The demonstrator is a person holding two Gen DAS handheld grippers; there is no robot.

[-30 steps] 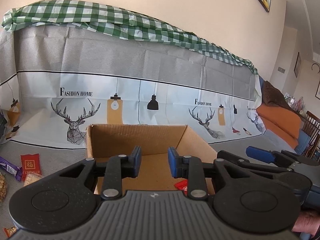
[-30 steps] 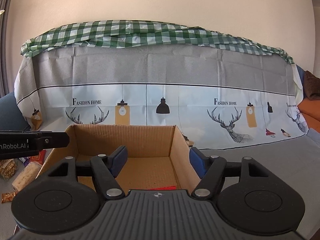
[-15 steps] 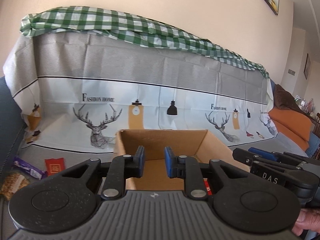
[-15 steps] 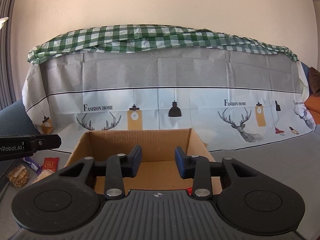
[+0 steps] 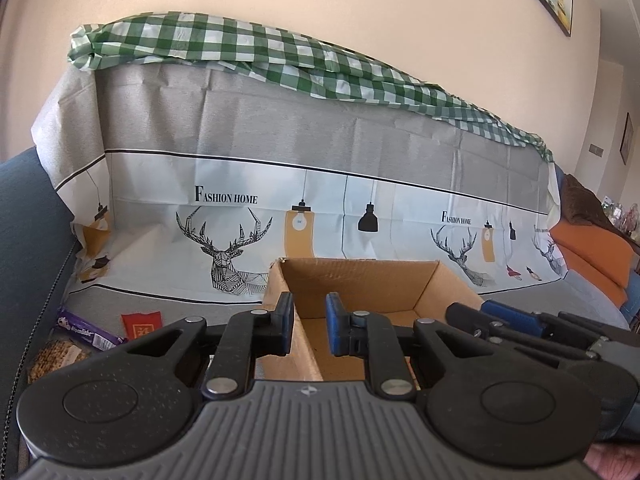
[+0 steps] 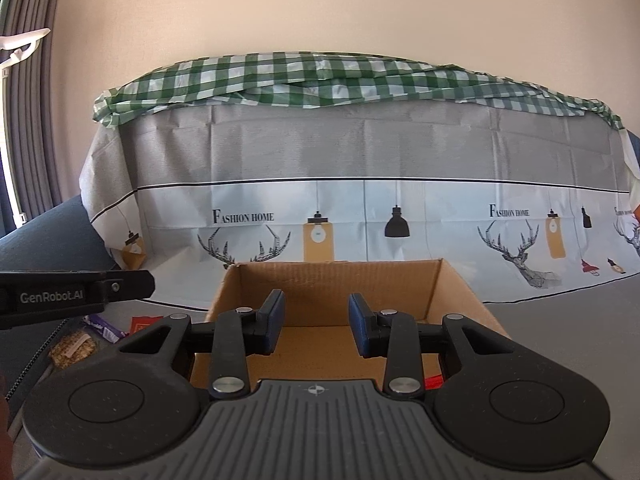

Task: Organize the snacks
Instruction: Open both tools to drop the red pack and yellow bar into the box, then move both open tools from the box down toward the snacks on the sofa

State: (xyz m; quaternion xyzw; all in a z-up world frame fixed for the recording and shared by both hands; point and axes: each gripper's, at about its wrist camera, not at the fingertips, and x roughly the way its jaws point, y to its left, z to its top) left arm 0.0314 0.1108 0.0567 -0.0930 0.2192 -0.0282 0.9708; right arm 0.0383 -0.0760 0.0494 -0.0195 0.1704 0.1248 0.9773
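An open cardboard box (image 5: 360, 284) stands on the covered sofa seat in front of both grippers. My left gripper (image 5: 309, 326) hovers at the box's near left corner, jaws shut with nothing held. The box's left wall shows through the slit behind the pads. My right gripper (image 6: 316, 326) points into the box (image 6: 340, 288), its jaws partly apart with nothing between them. A red packet (image 6: 434, 380) peeks out on the box floor. Left of the box lie a purple bar (image 5: 86, 332), a red packet (image 5: 142, 322) and a bag of nutty snack (image 5: 56, 356).
The sofa back carries a grey deer-print cover (image 5: 320, 184) and a green checked cloth (image 5: 280, 56). A blue armrest (image 5: 28, 220) bounds the left side. An orange cushion (image 5: 592, 256) lies far right. The right gripper's arm (image 5: 520, 332) reaches in beside the left one.
Both grippers have drawn back from the box and drifted left, so more of the snacks at left shows. The right jaws narrowed a lot; the left jaws closed.
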